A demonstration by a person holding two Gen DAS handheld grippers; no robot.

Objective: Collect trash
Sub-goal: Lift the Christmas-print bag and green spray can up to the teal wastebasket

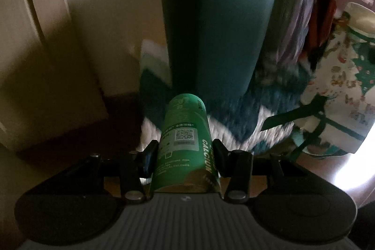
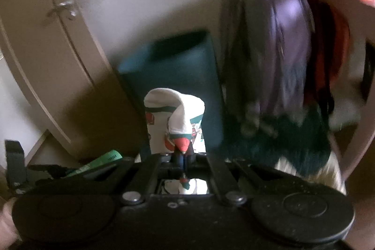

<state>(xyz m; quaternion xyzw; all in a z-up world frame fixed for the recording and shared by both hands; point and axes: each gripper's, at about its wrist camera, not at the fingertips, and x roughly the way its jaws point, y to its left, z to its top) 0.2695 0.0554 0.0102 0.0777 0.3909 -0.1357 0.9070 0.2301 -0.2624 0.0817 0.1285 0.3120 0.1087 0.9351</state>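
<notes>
Left wrist: left gripper (image 1: 185,156) clamps green can (image 1: 186,144), held aloft. Right gripper (image 2: 184,151) pinches printed bag (image 2: 178,118) by its edge. Both picked up; binning still left.

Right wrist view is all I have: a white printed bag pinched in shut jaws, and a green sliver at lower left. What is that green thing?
Observer: A green cylindrical can with a QR code and white lettering, held by the left gripper.
Operator: Is it gripped properly?
Observer: Yes, the black pads press on both its sides, near its base.
Operator: Which way does the can point?
Observer: Away from the camera, toward a dark teal upright cushion.
Operator: Anything beside that cushion?
Observer: A white bag with Christmas prints and a green ribbon, to its right.
</notes>
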